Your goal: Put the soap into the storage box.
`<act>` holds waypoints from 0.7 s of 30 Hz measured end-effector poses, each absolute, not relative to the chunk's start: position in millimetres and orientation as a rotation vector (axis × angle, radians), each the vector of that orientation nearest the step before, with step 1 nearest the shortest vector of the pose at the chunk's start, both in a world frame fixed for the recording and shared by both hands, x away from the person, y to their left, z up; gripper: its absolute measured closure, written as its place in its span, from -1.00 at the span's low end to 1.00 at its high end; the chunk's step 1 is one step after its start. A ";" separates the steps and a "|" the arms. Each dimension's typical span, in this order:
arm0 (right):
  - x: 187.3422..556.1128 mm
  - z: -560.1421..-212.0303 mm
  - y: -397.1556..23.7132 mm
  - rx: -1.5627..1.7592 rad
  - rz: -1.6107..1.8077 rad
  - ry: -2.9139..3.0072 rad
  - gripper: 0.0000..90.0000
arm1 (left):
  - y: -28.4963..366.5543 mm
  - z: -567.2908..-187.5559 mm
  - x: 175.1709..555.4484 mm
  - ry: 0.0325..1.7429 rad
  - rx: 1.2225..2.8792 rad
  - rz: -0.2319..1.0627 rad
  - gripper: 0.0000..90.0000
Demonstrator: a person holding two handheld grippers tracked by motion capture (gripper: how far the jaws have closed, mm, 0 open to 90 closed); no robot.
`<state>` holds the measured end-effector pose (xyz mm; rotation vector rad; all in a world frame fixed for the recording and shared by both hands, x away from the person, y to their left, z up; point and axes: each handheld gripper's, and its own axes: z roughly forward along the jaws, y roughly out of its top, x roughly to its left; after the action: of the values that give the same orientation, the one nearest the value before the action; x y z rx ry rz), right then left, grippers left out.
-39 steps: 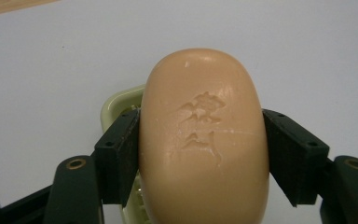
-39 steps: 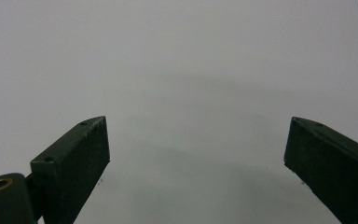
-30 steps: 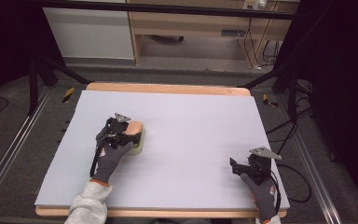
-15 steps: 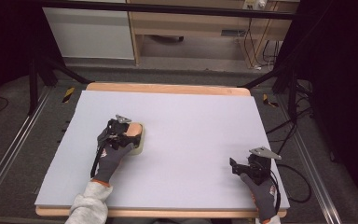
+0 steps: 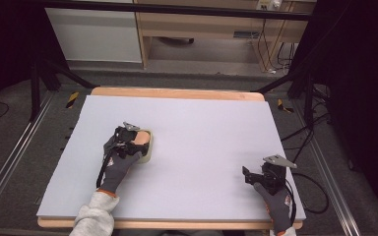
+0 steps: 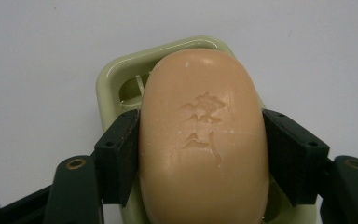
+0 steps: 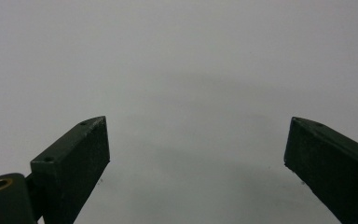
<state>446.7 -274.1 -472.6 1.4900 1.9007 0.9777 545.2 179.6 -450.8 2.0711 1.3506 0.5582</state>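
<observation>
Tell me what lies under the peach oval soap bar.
Under the peach oval soap bar, gripped between the left claw's jaws, sits a pale green plastic soap dish on the grey table mat. Its slotted floor shows at one corner; the rest is covered by the soap.

Peach soap, pale-green dish, black gripper.

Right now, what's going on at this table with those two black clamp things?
A person is working with a hand-held gripper in each hand. The left gripper has its jaws pressed against both sides of a peach-coloured bar of soap, which sits in a pale green soap dish on the grey table top. The right gripper is open and holds nothing, resting over bare table near the person's right-hand corner. Whether the soap is being set down or picked up cannot be told.
</observation>
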 end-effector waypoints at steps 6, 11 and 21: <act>446.5 -472.5 -273.7 1.495 0.978 1.902 -0.84 | 180.2 -450.7 545.7 1.350 2.071 0.550 -0.30; 446.5 -472.4 -273.8 1.492 0.977 1.902 -0.84 | 180.2 -450.7 545.6 1.347 2.074 0.550 -0.31; 446.1 -472.1 -273.7 1.492 0.977 1.905 -0.84 | 180.0 -449.3 544.6 1.336 2.081 0.561 -0.34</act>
<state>446.1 -273.7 -472.1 1.4917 1.9046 0.9774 544.6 180.0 -449.3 2.0807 1.3364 0.5607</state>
